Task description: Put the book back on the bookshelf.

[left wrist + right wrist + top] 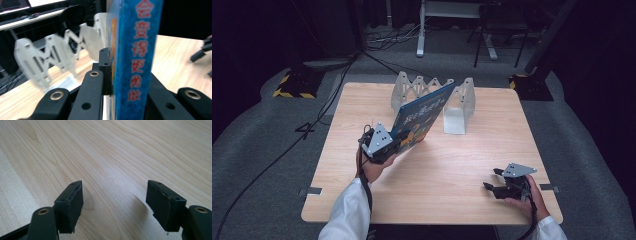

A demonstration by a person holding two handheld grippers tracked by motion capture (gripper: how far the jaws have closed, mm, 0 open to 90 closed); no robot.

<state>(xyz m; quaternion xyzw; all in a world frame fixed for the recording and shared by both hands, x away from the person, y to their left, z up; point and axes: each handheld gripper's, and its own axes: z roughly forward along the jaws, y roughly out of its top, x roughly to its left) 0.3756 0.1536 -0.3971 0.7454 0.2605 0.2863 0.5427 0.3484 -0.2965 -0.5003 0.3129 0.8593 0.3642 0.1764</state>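
Observation:
A blue picture book (424, 114) is held up at a tilt over the table, its top corner leaning toward the white accordion rack (432, 90). My left gripper (403, 140) is shut on the book's lower end. In the left gripper view the blue spine (136, 62), with red characters, stands upright between the black jaws, and the rack (57, 56) is behind it at the left. My right gripper (492, 179) rests near the table's front right. It is open, with only bare wood between its pads (71, 202).
The light wooden table (452, 165) stands on grey carpet with cables (327, 100) running off to the left. The rack's right end panel (460, 107) stands just beyond the book. A desk frame and chair legs stand farther back.

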